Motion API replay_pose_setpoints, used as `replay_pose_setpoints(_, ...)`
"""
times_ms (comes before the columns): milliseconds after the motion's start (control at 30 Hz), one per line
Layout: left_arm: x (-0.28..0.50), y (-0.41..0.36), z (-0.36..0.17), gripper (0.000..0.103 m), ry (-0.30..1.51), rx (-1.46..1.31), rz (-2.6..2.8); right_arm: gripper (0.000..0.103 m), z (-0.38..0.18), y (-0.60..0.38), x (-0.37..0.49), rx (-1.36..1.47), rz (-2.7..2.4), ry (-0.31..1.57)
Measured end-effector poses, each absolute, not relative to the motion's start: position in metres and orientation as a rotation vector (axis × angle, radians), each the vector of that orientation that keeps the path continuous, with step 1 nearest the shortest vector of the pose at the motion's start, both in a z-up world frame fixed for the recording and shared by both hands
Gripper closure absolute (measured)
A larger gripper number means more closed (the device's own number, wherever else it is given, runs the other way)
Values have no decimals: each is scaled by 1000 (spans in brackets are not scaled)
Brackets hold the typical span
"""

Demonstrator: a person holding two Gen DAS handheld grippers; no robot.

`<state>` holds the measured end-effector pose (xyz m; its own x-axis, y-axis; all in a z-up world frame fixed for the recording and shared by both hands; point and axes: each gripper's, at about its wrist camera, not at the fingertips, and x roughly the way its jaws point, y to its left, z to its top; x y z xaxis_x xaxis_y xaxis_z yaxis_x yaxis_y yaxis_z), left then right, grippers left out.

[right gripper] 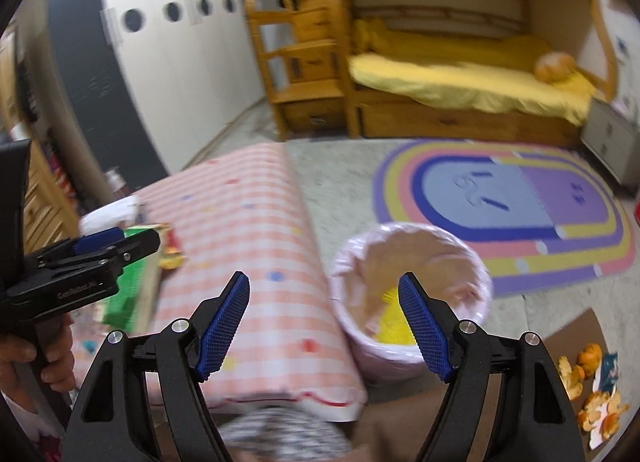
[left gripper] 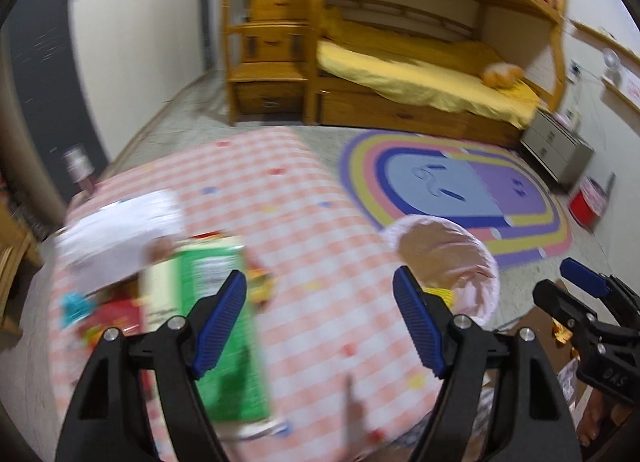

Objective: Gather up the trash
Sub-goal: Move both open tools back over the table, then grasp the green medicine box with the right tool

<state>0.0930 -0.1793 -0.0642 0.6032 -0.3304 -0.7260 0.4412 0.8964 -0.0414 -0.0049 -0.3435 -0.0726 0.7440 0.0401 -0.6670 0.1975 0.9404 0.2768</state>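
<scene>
- Looking along the left tongs (left gripper: 320, 322), both blue pads stand wide apart with nothing between them, above a counter (left gripper: 304, 221) covered in pink-checked cloth.
- On that counter, left of the tongs, lie a green carton (left gripper: 224, 302), white paper (left gripper: 120, 234) and blurred red and yellow wrappers.
- A waste bin (left gripper: 486, 262) lined with a pale pink bag stands on the floor just beside the counter's right edge; something yellow shows inside.
- At the right edge, the right tongs (left gripper: 576, 286) hang over the floor.
- Turning to the right wrist view, the right tongs (right gripper: 324, 322) gape open and empty above the gap between counter (right gripper: 256, 229) and bin (right gripper: 400, 358).
- Yellow trash (right gripper: 394, 326) lies at the bin's bottom.
- Orange peel (right gripper: 596, 402) sits on brown cardboard (right gripper: 576, 338) on the floor, right of the bin.
- A hand (right gripper: 28, 362) grips the left tongs (right gripper: 120, 246) at the left, near the green carton (right gripper: 128, 298).
</scene>
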Motion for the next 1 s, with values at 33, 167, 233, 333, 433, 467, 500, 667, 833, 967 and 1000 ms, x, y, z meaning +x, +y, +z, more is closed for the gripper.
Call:
replay_pose_setpoints(33,92,-168,-61,28,801,140,-429,26,-67,-329,-1,326,-61,723)
replay_pose_setpoints(167,87,-108,-50,25,767,100,-309,26,-56,-287,10,270,9,717)
replay_pose_setpoints(233,84,-80,-48,24,752,89,-245,26,-54,-265,18,242,48,723)
replay_pose_setpoints(333,81,-43,-49,23,740,69,-165,26,-55,-242,26,210,88,727)
replay_pose_setpoints(433,83,-10,-53,20,745,43,-95,23,-59,-219,34,201,115,749)
replay_pose_setpoints(467,84,-2,-54,18,748,34,-79,20,-62,-211,34,198,123,752)
replay_pose_setpoints(500,84,5,-56,18,752,25,-66,17,-63,-204,35,194,127,755)
replay_pose_setpoints(667,90,33,-69,10,766,0,-11,14,-73,-169,46,160,158,787)
replay_pose_setpoints(833,95,44,-81,10,781,-4,0,13,-82,-145,64,142,183,813)
replay_pose_setpoints(967,100,48,-87,10,795,-6,12,13,-89,-135,77,160,186,829)
replay_pose_setpoints(1000,102,49,-88,10,798,-6,15,12,-92,-131,81,149,182,834)
